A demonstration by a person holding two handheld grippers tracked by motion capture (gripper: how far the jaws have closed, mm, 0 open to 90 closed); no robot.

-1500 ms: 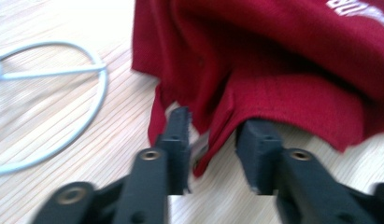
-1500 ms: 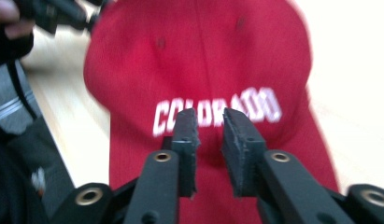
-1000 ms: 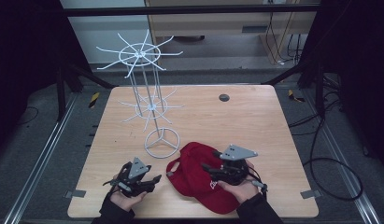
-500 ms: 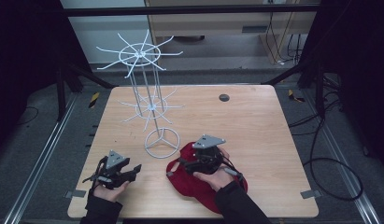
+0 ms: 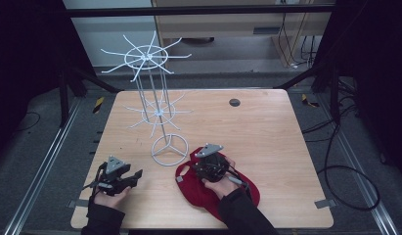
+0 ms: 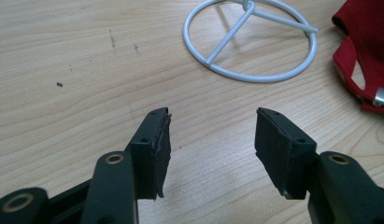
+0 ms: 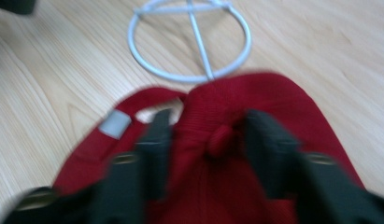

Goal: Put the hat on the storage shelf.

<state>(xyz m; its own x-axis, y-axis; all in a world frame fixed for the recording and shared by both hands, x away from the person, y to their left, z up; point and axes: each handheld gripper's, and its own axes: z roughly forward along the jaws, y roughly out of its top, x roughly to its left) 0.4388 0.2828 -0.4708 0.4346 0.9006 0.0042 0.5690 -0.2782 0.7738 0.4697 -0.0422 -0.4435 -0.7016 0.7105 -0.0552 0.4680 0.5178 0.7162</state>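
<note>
A red cap (image 5: 238, 194) lies on the wooden table (image 5: 267, 137) near the front, just right of a white wire stand's base ring (image 5: 167, 150). My right gripper (image 5: 200, 169) is down on the cap's crown; in the right gripper view, which is blurred, its jaws have just been closing and now pinch the red fabric (image 7: 255, 93) around the top button, gripper (image 7: 208, 135). My left gripper (image 5: 137, 175) hovers at the front left over bare wood, open with nothing between its fingers (image 6: 210, 140). The cap's strap and buckle (image 6: 367, 51) show at that view's right edge.
The tall white wire stand (image 5: 149, 58) rises with two tiers of spokes over the table's left half; its ring base (image 6: 248, 78) lies just ahead of the left gripper. A small black disc (image 5: 234, 102) sits near the far edge.
The right hand has slid left onto the cap's crown and its jaws have closed on the fabric. The left hand has moved left, away from the cap.
</note>
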